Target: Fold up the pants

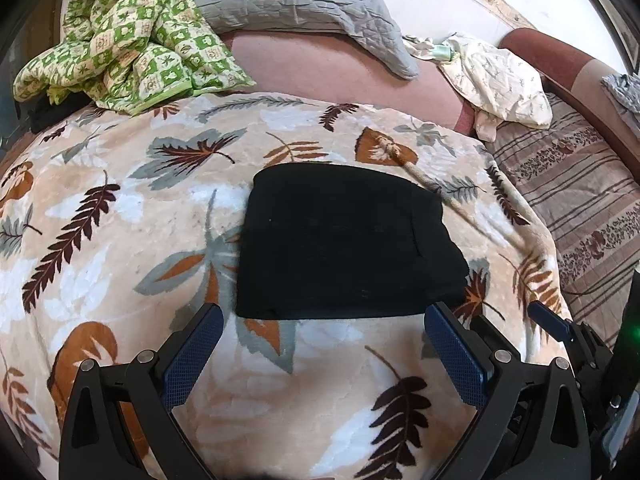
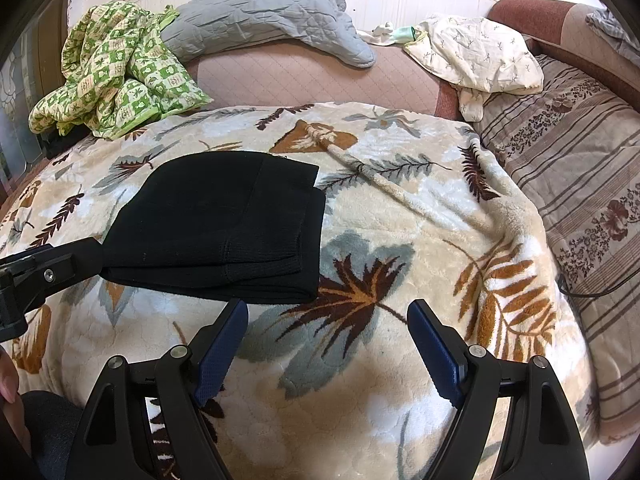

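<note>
The black pants (image 1: 344, 244) lie folded into a compact stack on the leaf-patterned blanket (image 1: 120, 240). They also show in the right wrist view (image 2: 224, 224), left of centre. My left gripper (image 1: 326, 312) is open and empty, just short of the stack's near edge. My right gripper (image 2: 326, 310) is open and empty, over the blanket (image 2: 400, 240) to the right of the stack's near corner. Part of the left gripper's body (image 2: 44, 272) shows at the left edge of the right wrist view, touching the pants' left side. The right gripper's finger (image 1: 548, 316) shows at the right of the left wrist view.
A green checked quilt (image 1: 120, 36) and a grey pillow (image 1: 296, 8) lie at the back. A cream floral cloth (image 1: 500, 80) lies at the back right. A striped floral mattress (image 2: 580, 184) runs along the right. A beige cord (image 2: 384, 182) lies on the blanket.
</note>
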### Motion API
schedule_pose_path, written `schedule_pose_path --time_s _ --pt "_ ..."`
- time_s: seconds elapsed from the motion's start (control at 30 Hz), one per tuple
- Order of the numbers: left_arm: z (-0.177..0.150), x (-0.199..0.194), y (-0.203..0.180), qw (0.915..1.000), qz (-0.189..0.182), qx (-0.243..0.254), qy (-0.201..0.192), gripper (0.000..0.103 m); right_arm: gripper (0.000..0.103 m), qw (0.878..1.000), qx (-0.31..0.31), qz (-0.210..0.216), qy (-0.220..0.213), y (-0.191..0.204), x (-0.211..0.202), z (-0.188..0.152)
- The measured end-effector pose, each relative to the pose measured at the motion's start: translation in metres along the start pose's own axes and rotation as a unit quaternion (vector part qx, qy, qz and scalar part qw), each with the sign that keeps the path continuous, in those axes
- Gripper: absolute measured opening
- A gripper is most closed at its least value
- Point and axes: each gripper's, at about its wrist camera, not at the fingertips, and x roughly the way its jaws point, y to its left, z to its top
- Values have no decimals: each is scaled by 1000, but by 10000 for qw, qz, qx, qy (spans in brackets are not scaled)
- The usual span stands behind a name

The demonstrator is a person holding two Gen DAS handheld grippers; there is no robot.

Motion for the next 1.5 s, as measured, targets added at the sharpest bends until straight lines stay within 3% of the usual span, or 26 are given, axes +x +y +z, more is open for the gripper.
schedule_pose_path --time_s 1.33,1.5 --pt "2 4 5 9998 -77 -139 141 102 83 10000 10 3 -12 0 -1 -1" --pt "1 2 7 9999 -26 -148 16 102 83 10000 7 2 -18 0 -1 -1"
